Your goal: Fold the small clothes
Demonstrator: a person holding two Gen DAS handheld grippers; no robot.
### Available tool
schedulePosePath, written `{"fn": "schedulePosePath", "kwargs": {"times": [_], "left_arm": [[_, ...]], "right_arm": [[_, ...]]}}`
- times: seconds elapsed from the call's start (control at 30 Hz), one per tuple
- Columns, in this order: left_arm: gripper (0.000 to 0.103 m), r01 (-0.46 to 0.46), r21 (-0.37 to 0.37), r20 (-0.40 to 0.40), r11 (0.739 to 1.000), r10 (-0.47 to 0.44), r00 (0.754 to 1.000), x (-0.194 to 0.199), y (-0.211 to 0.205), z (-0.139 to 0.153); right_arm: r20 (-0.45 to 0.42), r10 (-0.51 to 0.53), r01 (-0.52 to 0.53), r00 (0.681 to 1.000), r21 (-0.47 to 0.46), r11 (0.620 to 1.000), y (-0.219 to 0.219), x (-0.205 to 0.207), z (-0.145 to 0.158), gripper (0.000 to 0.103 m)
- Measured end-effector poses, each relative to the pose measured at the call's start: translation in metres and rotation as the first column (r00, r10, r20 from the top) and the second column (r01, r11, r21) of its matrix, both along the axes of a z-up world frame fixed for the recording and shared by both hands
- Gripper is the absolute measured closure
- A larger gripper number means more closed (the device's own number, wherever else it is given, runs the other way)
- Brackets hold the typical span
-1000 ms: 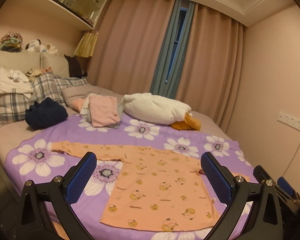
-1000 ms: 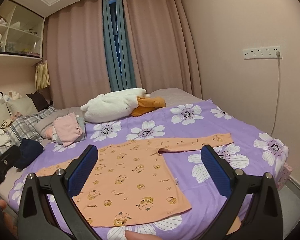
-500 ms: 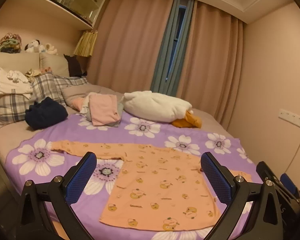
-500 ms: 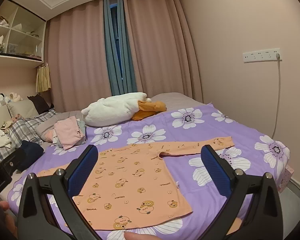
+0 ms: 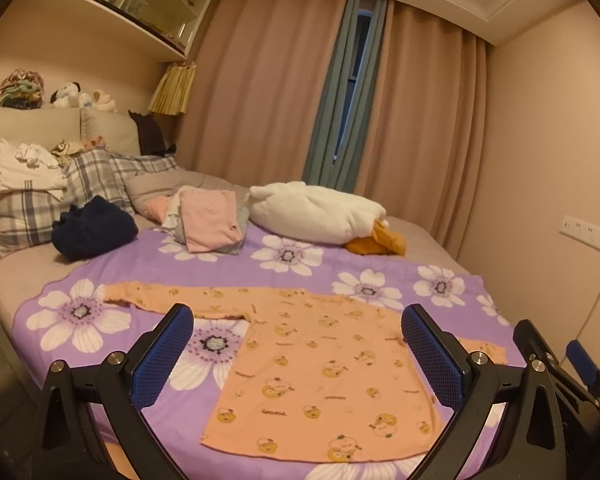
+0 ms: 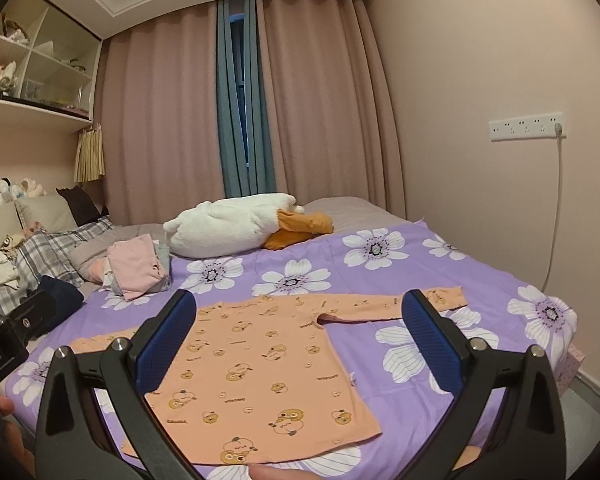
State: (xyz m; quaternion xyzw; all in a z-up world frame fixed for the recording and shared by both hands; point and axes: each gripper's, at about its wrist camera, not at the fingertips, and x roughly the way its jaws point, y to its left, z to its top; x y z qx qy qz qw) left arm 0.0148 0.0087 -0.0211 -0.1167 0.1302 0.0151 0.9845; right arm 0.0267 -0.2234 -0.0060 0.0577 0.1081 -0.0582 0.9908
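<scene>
An orange long-sleeved child's top with small bear prints lies flat on the purple flowered sheet, both sleeves spread sideways. The right wrist view shows the same top from the other side, hem nearest me. My left gripper hovers above and in front of the top, jaws wide apart, nothing between them. My right gripper is likewise open and held clear of the cloth. Part of the right gripper's body shows at the left view's right edge.
Behind the top lie a folded pink garment pile, a dark navy bundle, a white plush pillow and plaid pillows. A wall with a socket strip and cable runs along the right. A fingertip shows at the bottom.
Both cameras have tilted slightly upward and drawn back a little, so the top sits lower in view. The top has not moved and both grippers stay open.
</scene>
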Motion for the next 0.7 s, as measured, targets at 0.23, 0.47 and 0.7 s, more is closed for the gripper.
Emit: {"fn": "schedulePosePath", "kwargs": {"times": [0.23,0.47,0.7], "left_arm": [[0.000,-0.005,0.007,-0.007,1.000,0.005,1.000,0.0007,-0.0029,-0.0006],[0.000,0.003,0.010,-0.006,1.000,-0.003,1.000,0.0001,-0.0055,-0.0011],[0.000,-0.004,0.012,-0.013,1.000,0.004,1.000,-0.0007,-0.0063,-0.0016]], "right_arm": [[0.003,-0.012,0.012,1.000,-0.039,0.999,0.0022,0.0017,-0.0019,0.000],[0.020,-0.015,0.015,1.000,-0.029,0.999,-0.0019,-0.0015,-0.0010,0.000],[0.024,-0.012,0.013,1.000,-0.018,1.000,0.0009,-0.0044,-0.0016,0.000]]}}
